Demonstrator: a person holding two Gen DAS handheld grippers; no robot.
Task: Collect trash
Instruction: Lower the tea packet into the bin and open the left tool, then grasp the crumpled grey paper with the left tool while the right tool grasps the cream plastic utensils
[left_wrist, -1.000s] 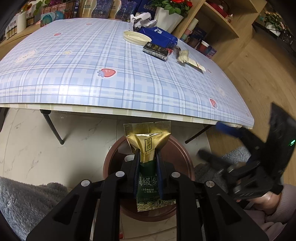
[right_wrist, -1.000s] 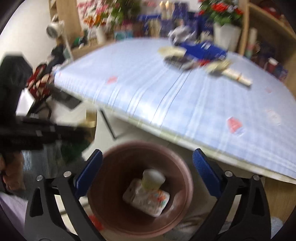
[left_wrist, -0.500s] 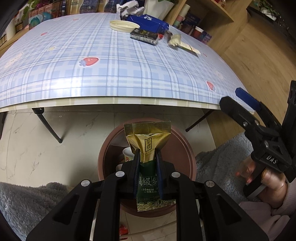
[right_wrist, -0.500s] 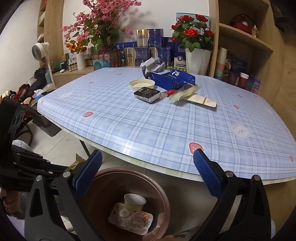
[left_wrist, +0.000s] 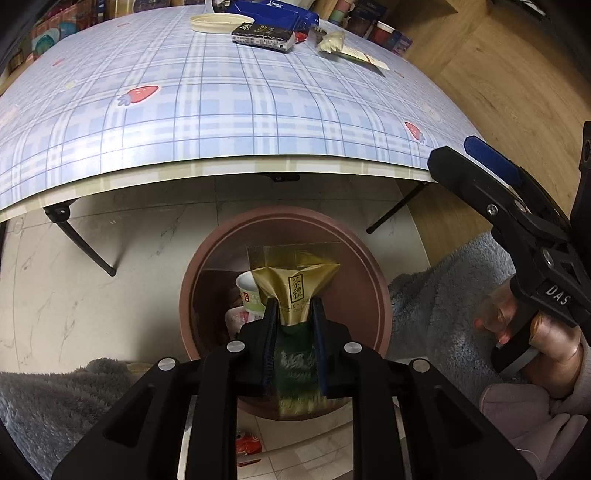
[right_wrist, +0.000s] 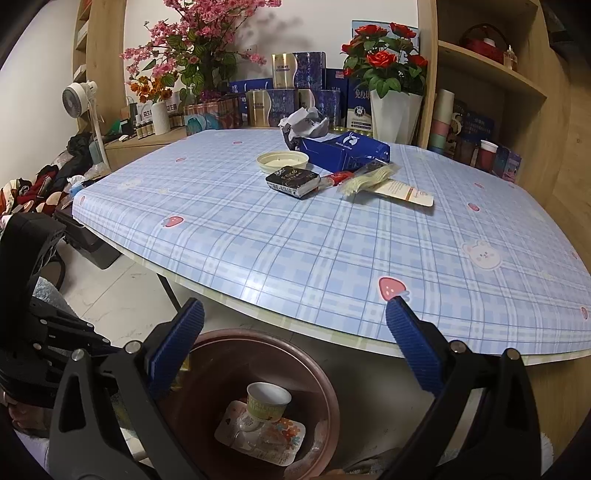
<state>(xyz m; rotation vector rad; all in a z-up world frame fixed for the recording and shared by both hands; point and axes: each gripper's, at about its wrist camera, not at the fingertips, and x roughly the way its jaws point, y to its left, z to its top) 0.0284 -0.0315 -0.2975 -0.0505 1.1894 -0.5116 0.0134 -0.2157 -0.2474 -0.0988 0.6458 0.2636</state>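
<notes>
The green lower half of the tea packet (left_wrist: 295, 291) is blurring between the left gripper (left_wrist: 294, 314) fingers, its print unreadable. That packet is hiding part of the paper cup (left_wrist: 249, 291) in the brown bin (left_wrist: 380, 295) beyond the fingertips. The frame edge is cutting off a red wrapper (left_wrist: 248, 448) beneath the tool.

- Left wrist view: looking steeply down from close above a brown bin (left_wrist: 373, 266) at frame centre, with the table (left_wrist: 221, 110) edge arching across the upper half.
- Right wrist view: angled less steeply, facing across the table (right_wrist: 332, 240) toward shelves and flowers at the top; bin (right_wrist: 317, 373) at lower centre, close.
- Shared: bin, paper cup (left_wrist: 246, 291) (right_wrist: 267, 400) inside, table edge, clutter at the far side.
- Right gripper (left_wrist: 491, 162) visible at the left view's right edge.
</notes>
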